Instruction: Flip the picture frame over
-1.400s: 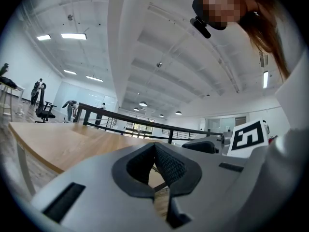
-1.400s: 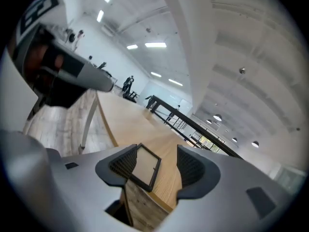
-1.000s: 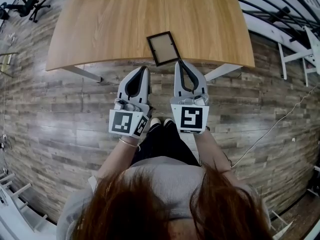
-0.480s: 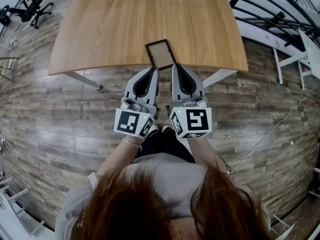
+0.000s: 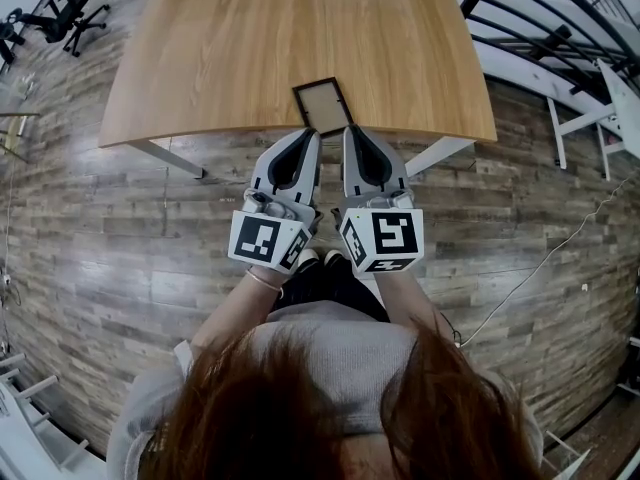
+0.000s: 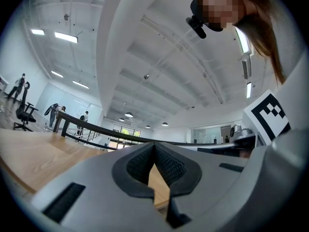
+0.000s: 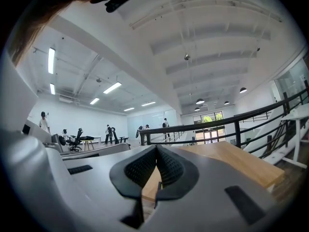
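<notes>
A small dark-rimmed picture frame (image 5: 322, 106) lies flat on the wooden table (image 5: 230, 58), close to its near edge. My left gripper (image 5: 313, 134) and right gripper (image 5: 349, 129) are held side by side just short of that edge, both pointing at the frame, with their tips a little in front of it. Each is shut with nothing between its pads. In the left gripper view the shut left gripper (image 6: 154, 145) looks level over the tabletop (image 6: 34, 156). The right gripper view shows the right gripper (image 7: 156, 147) shut too, with the table (image 7: 227, 158) beyond.
A black railing (image 5: 540, 23) runs past the table's right side, with white frames (image 5: 600, 108) on the plank floor there. An office chair (image 5: 55, 8) stands at the far left. The table's white legs (image 5: 165, 153) show below its near edge. People stand far off (image 7: 108, 132).
Both grippers have risen and come forward to the table's near edge, drawing closer together. The right gripper's marker cube has rolled. Over the last half second they have hardly moved.
</notes>
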`<control>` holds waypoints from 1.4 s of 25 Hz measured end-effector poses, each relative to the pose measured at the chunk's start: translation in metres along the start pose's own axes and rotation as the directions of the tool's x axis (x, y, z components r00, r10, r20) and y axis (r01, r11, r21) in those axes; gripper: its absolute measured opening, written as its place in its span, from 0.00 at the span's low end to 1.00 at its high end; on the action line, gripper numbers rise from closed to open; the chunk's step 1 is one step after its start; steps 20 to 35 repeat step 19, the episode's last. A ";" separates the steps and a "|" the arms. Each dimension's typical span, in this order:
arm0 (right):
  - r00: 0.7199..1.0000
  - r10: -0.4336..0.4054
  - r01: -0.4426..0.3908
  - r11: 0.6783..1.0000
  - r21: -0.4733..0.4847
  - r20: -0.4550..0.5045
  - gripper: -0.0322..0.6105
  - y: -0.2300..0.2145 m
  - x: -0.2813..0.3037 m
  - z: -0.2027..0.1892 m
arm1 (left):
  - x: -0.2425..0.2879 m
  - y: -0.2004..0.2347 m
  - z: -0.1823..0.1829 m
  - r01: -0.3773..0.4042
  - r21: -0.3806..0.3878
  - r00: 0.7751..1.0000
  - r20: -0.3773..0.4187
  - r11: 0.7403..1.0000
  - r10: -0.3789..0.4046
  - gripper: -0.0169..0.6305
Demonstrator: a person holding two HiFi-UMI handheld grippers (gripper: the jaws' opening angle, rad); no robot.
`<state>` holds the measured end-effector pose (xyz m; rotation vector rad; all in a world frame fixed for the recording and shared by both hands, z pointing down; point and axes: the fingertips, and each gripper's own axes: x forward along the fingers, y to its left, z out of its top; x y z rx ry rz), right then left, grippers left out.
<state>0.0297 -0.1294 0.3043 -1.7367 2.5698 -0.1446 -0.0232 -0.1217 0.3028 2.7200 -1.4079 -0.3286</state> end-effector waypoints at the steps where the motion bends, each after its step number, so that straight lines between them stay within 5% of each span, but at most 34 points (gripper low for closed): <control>1: 1.000 0.001 -0.001 1.000 -0.001 -0.001 0.07 0.000 -0.001 0.000 | 0.000 -0.001 0.000 0.000 -0.001 1.000 -0.002 1.000 0.000 0.04; 35: 1.000 0.009 -0.009 1.000 -0.021 -0.003 0.07 0.000 -0.007 0.001 | 0.000 -0.008 -0.004 0.006 -0.008 1.000 -0.004 1.000 -0.006 0.04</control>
